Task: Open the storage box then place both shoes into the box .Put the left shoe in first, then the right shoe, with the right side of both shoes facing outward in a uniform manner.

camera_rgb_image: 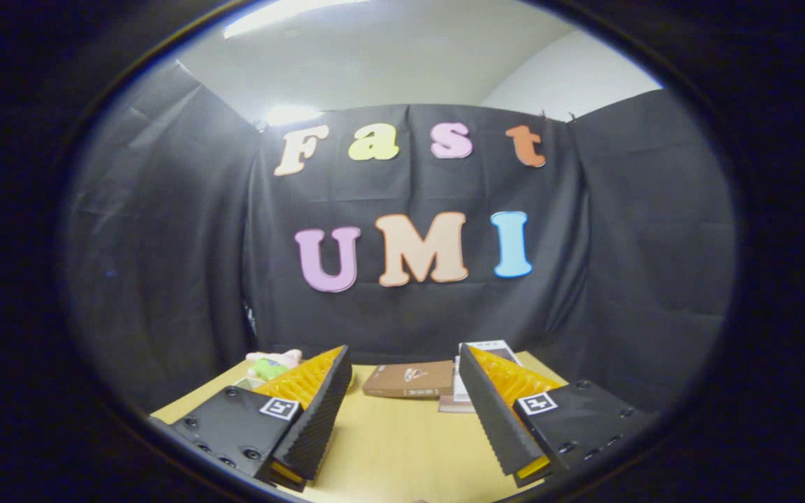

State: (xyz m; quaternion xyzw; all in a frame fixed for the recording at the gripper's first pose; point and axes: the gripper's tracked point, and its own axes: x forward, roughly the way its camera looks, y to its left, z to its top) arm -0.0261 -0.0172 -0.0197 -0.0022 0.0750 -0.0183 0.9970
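My gripper [402,370] is held above a light wooden table [395,440], its two fingers spread wide with nothing between them. Beyond the fingertips, at the far side of the table, lies a flat brown box [406,381] with a closed lid. To its right, partly hidden by the right finger [486,412], stands a white box-like thing [486,349]. Past the left finger [318,412] sits a small pale shoe-like object with pink and green parts [273,363], mostly hidden.
Black cloth walls close the booth behind and on both sides of the table. The table's far edge runs right behind the boxes. Bare tabletop stretches between the fingers toward the brown box.
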